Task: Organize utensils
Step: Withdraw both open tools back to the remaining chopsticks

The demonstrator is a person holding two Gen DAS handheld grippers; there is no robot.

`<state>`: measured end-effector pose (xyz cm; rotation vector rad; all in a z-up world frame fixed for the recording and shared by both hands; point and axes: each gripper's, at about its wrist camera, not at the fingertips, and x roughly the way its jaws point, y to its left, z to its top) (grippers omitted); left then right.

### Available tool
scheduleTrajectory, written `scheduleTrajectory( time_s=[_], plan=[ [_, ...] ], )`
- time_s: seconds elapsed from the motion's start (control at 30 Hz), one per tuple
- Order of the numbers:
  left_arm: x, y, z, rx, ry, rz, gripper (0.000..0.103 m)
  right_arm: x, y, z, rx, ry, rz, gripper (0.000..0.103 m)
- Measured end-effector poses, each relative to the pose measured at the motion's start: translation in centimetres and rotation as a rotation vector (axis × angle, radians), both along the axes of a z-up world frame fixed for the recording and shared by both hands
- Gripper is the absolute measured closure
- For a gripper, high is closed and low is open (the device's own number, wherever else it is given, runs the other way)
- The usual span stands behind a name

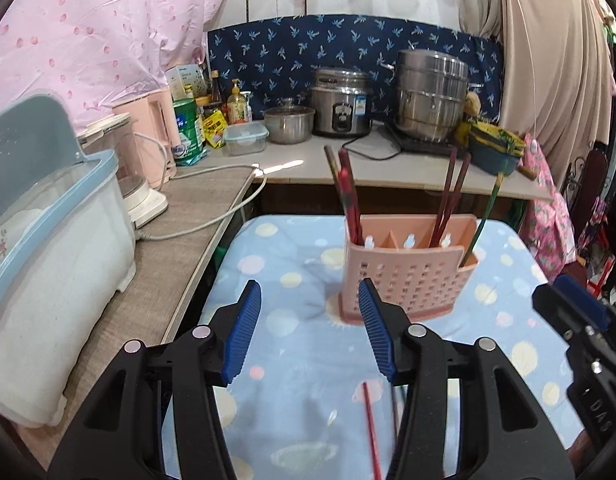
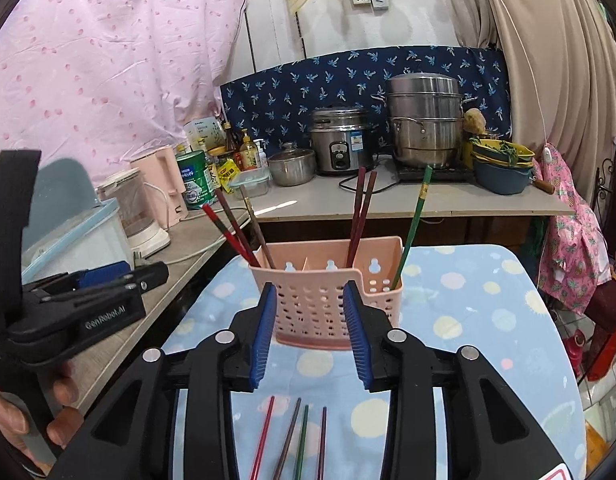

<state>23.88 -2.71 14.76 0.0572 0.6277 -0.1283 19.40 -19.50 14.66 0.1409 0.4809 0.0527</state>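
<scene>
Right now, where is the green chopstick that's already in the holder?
In the right wrist view, the green chopstick leans in the pink holder's rightmost compartment, right of two red ones.
</scene>
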Motion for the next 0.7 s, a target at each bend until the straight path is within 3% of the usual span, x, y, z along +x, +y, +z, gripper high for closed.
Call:
scheduleTrajectory(
  time_s=[0.37,0.7],
  plan=[
    [-3.5,0.6,-3.4,0.029,0.068,0.001,0.055,-4.0,0.5,-3.2,-0.007,0.059,-0.013,0.066],
    [-7.3,0.8,-8.1,0.081,0.117,-0.004,0.055,-8.3,1.2,-9.3,-0.036,0.191,-0.032,0.066]
  ],
)
